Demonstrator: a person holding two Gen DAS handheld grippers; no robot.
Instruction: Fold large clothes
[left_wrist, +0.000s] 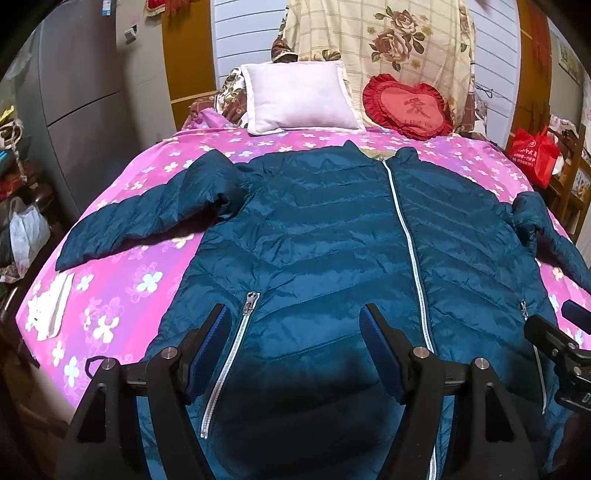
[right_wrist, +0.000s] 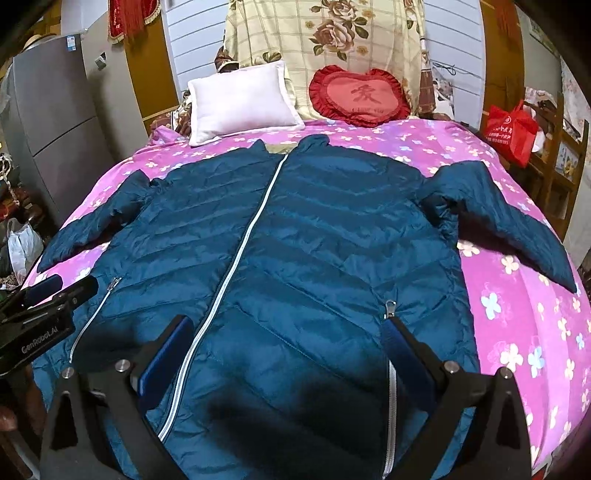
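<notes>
Nearest the left wrist lens, the left gripper (left_wrist: 295, 325) hovers at 6 o'clock with its blue pads spread wide and holding nothing, over the hem of the teal puffer jacket (left_wrist: 332, 236), which lies front up and zipped on the pink floral bedspread (left_wrist: 147, 173), collar toward 12 o'clock and sleeves reaching to 9 and 3 o'clock. Right of it, the right gripper (right_wrist: 291, 339) is likewise spread wide and empty above the same hem, while a white pillow (right_wrist: 240, 103) and red heart cushion (right_wrist: 360, 96) sit beyond the collar near 12 o'clock
</notes>
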